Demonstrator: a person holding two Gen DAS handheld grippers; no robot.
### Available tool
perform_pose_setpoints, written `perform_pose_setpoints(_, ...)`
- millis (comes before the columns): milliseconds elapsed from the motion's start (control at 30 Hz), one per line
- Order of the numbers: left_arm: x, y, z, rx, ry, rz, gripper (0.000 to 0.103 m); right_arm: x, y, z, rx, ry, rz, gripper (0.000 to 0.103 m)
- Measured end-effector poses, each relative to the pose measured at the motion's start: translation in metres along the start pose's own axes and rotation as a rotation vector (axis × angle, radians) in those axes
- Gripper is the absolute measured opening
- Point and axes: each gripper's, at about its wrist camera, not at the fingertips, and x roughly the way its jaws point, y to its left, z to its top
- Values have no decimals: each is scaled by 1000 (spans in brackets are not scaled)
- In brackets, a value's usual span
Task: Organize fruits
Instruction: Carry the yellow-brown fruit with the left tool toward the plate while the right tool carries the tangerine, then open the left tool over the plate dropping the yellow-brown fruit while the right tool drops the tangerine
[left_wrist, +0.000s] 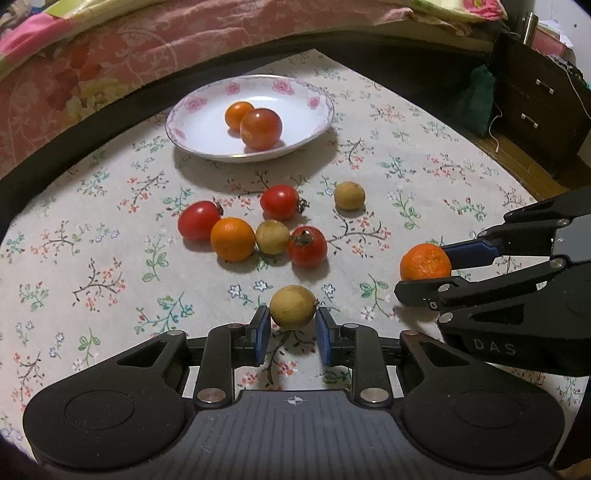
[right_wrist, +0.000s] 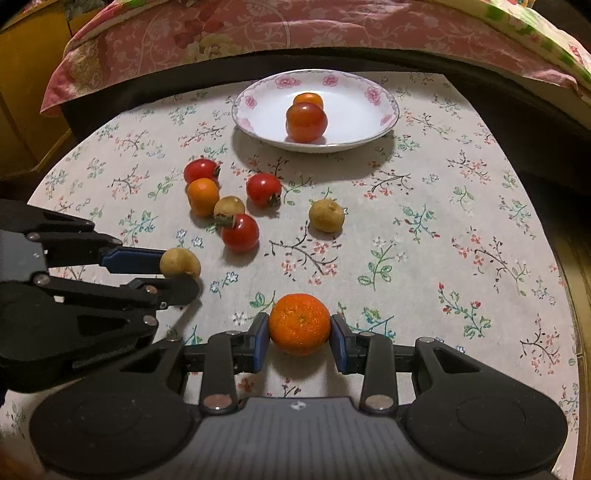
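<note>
My left gripper (left_wrist: 293, 323) is shut on a small yellow-brown round fruit (left_wrist: 293, 305) just above the flowered tablecloth; the right wrist view shows the same grip (right_wrist: 180, 263). My right gripper (right_wrist: 299, 330) is shut on a mandarin (right_wrist: 299, 323), which also appears at the right of the left wrist view (left_wrist: 424, 262). A white plate with pink roses (left_wrist: 177, 122) at the far side holds two orange-red tomatoes (left_wrist: 260, 128). Between plate and grippers lie three red tomatoes (left_wrist: 198, 220), an orange one (left_wrist: 232, 239) and two more yellow-brown fruits (left_wrist: 349, 195).
The table's far edge is dark, with a bed under a pink floral cover (left_wrist: 147, 44) behind it. A dark drawer cabinet (left_wrist: 539, 107) stands at the far right. The flowered cloth (right_wrist: 461, 240) to the right of the loose fruit is bare.
</note>
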Motion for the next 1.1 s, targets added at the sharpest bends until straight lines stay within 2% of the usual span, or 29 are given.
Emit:
perform_pose_setpoints(600, -4, 3, 18, -23, -45, 19, 34, -6, -1, 26, 39, -65, 7, 34)
perform_pose_setpoints(1100, -3, 7, 41, -4, -83, 87, 32, -3, -7, 51, 74, -113, -6, 34)
